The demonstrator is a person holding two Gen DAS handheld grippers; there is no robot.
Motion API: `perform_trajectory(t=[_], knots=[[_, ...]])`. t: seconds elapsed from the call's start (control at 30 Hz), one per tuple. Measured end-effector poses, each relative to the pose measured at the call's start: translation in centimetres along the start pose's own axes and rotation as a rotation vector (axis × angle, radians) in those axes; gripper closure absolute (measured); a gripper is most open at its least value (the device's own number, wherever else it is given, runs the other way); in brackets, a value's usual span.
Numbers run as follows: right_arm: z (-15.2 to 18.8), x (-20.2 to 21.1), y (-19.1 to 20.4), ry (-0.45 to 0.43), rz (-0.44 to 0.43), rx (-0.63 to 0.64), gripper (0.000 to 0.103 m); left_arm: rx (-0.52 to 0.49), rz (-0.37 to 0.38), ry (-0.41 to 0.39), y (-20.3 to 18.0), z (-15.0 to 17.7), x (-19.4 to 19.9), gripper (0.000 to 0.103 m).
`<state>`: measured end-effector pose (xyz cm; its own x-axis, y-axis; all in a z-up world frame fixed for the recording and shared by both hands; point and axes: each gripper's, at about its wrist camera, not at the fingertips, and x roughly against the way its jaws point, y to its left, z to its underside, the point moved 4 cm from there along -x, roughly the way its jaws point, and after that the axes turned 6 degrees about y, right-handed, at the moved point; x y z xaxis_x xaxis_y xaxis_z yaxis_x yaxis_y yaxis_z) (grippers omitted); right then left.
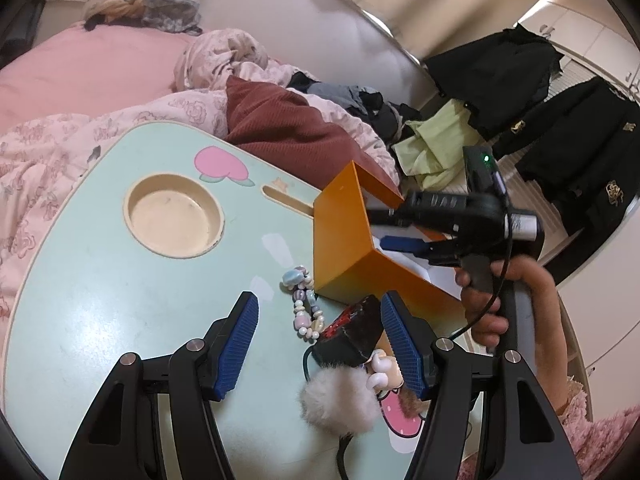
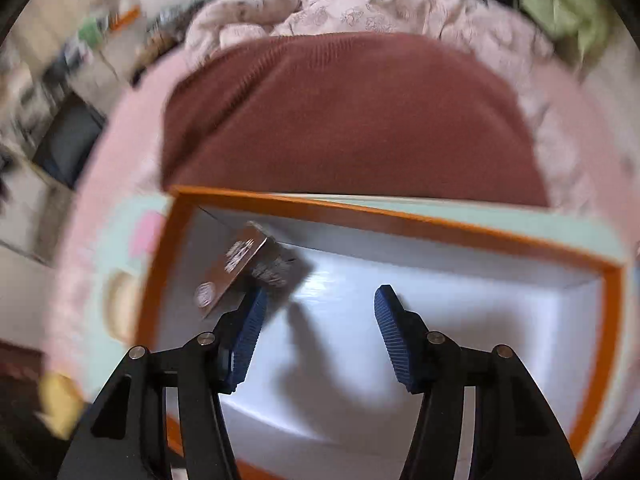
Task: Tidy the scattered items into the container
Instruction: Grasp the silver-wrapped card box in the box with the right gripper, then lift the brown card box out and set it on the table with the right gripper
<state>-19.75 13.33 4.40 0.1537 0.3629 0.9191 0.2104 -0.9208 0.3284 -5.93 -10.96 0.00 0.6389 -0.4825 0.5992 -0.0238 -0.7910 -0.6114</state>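
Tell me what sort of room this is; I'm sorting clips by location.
Most likely a bedroom: a pink bed with a rumpled floral quilt, a lap table on it, dark clothes hanging nearby.

Bead bracelet (image 1: 303, 307) beside orange box (image 1: 344, 248)

The left gripper (image 1: 320, 316) points slantwise down, fingers (image 1: 240, 340) apart, gripping nothing. The right gripper (image 2: 320, 320), hand-held, points steeply down, fingers parted, empty.

Maroon pillow (image 2: 352, 116) — black jackets (image 1: 560, 120)
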Motion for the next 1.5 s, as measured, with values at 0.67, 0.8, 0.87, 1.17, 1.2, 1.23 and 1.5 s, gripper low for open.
perform_trajectory(t=[0.67, 0.8, 0.87, 1.17, 1.2, 1.23, 1.5], knots=[[0.0, -5.2, 1.7, 0.132, -0.454, -0.355, 0.052, 0.006, 0.011, 0.005, -0.2, 0.4, -0.2, 0.04], [-1.7, -7.5, 1.7, 0.117, -0.5, -0.371, 0.059, 0.004, 0.007, 0.006, -0.1, 0.4, -0.1, 0.04], [-1.3, -7.3, 1.3, 0.097, -0.512, -0.382, 0.059, 0.007, 0.006, 0.004, 0.0, 0.5, 0.0, 0.04], [-0.6, -2.4, 2.0, -0.05, -0.495, -0.263, 0.059, 0.008, -0.002, 0.013, 0.1, 0.3, 0.1, 0.04], [-0.1, -1.1, 2.2, -0.078, -0.48, -0.221, 0.059, 0.006, -0.002, 0.016, 0.0, 0.3, 0.1, 0.04], [0.3, -0.1, 2.4, -0.094, -0.466, -0.183, 0.059, 0.004, -0.003, 0.017, 0.0, 0.4, 0.1, 0.04], [8.1, 3.2, 2.6, 0.007, -0.333, 0.077, 0.059, -0.032, -0.023, 0.058, -1.0, 1.9, -0.2, 0.039]])
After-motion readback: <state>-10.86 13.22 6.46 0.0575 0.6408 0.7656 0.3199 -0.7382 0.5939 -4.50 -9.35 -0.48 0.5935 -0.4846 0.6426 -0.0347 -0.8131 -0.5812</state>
